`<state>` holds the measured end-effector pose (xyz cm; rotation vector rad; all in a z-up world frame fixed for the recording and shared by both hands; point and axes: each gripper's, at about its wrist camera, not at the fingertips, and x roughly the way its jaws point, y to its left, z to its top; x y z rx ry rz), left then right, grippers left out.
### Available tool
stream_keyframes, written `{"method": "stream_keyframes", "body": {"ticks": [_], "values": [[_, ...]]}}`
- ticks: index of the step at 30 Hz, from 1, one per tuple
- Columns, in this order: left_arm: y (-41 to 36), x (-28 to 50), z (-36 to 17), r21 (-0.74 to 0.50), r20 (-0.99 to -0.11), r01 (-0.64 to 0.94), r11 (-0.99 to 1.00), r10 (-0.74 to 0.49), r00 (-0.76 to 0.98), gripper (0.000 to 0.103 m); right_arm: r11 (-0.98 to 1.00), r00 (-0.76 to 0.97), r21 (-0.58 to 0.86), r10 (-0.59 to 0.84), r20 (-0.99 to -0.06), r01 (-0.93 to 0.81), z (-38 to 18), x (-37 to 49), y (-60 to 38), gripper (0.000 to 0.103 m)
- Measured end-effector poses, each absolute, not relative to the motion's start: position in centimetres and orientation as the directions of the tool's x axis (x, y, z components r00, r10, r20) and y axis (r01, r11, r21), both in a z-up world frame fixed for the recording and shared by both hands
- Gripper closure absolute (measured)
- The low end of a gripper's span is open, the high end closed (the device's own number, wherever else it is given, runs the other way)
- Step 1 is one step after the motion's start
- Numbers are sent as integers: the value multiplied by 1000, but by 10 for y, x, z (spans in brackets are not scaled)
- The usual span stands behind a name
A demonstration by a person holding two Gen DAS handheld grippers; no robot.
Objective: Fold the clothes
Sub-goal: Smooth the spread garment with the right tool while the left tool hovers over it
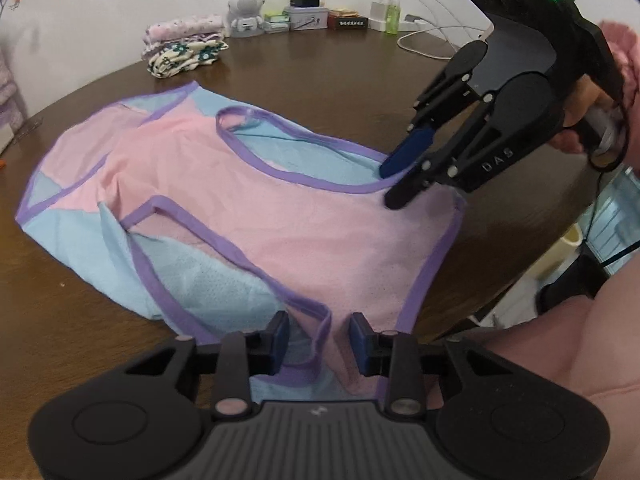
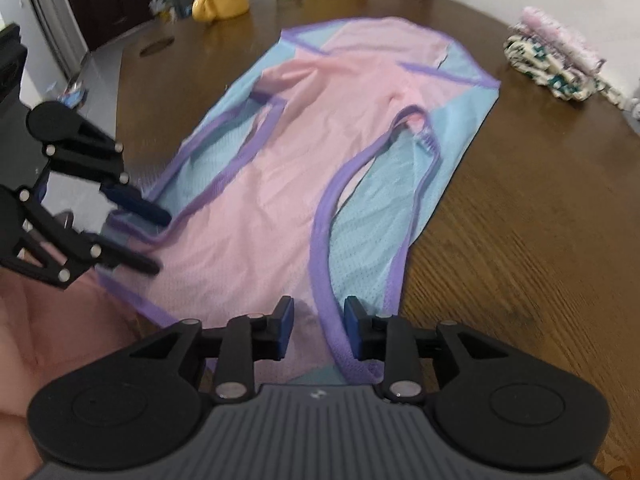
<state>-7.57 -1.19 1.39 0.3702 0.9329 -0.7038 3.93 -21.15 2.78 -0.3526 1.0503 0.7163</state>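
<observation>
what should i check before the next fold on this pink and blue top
1. Left gripper has fabric: ok, a purple-trimmed strap sits between its fingers.
2. Right gripper has fabric: ok, purple trim lies between its pads.
3. Both pinches firm: cannot tell, gaps show beside the cloth.
4. Top lying flat: not ok, wrinkles and overlapping layers near the middle.
5. Table clear beside the top: ok.
6. Folded pile out of the way: ok, apart at the far edge.

Left gripper (image 1: pixel 320 340) is pointing down at bottom centre, jaws narrowly parted. Right gripper (image 1: pixel 390 186) is angling in from upper right, likewise parted.
</observation>
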Motion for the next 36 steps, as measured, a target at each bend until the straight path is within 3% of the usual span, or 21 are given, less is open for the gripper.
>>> {"method": "stream_keyframes", "body": {"ticks": [1, 3, 10, 18, 21, 23, 25, 27, 29, 33, 35, 36], "values": [[-11, -74, 15, -9, -833, 688, 726, -385, 396, 100, 715, 289, 66, 364, -885, -696, 28, 40, -211, 82], [-9, -71, 16, -27, -835, 676, 736, -388, 389, 101, 693, 261, 76, 368, -893, -717, 30, 42, -210, 98], [23, -69, 30, -177, -797, 649, 740, -494, 346, 101, 633, 211, 124, 427, -879, -764, 46, 41, -227, 99], [42, -71, 24, -213, -802, 654, 726, -512, 307, 101, 529, 141, 141, 456, -879, -837, 49, 29, -225, 99], [39, -67, 25, -220, -775, 639, 737, -529, 344, 90, 540, 151, 134, 451, -880, -831, 47, 31, -221, 98], [34, -62, 27, -204, -769, 639, 742, -525, 364, 74, 561, 167, 142, 464, -870, -816, 50, 35, -222, 98], [25, -59, 26, -177, -781, 650, 739, -507, 364, 71, 576, 177, 154, 477, -861, -803, 52, 38, -224, 93], [16, -56, 22, -165, -801, 661, 732, -490, 343, 75, 583, 181, 159, 481, -858, -797, 52, 37, -225, 85], [11, -53, 16, -166, -819, 662, 731, -476, 320, 102, 585, 181, 154, 473, -862, -796, 50, 37, -225, 80], [14, -53, 16, -153, -821, 651, 743, -463, 335, 102, 583, 153, 167, 460, -875, -795, 39, 38, -223, 81], [23, -57, 21, -168, -810, 648, 743, -479, 339, 102, 571, 143, 169, 460, -876, -804, 38, 35, -222, 98], [27, -59, 23, -174, -806, 649, 741, -485, 339, 102, 561, 147, 162, 465, -873, -812, 41, 33, -222, 99]]}}
